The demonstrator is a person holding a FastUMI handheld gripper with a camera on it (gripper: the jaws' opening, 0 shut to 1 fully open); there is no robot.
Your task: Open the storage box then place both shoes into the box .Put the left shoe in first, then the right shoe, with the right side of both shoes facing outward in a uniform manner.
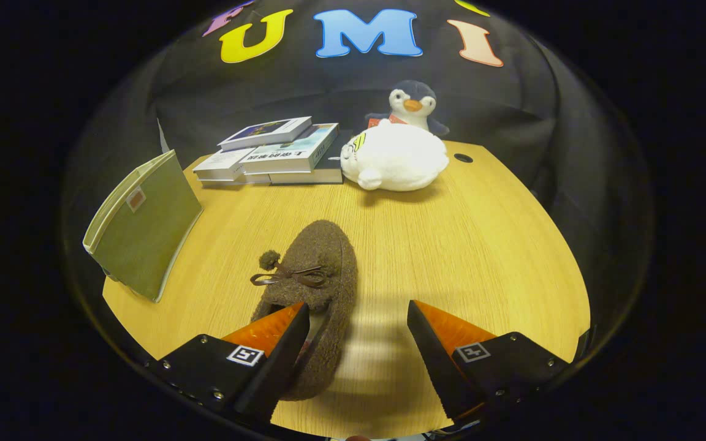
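wooden table (463,245), black cloth wall (328,92)

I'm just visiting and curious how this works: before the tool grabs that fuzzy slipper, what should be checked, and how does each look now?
1. Tool open: ok, fingers spread apart.
2. Slipper between the fingers: not ok, it lies under the left finger, with bare table between the two.
3. Box open: not ok, the green box looks shut, standing left of the slipper.
4. Left or right slipper: cannot tell.
5. Second slipper found: cannot tell.
6. Clutter clear: ok, books and soft toys sit far beyond.
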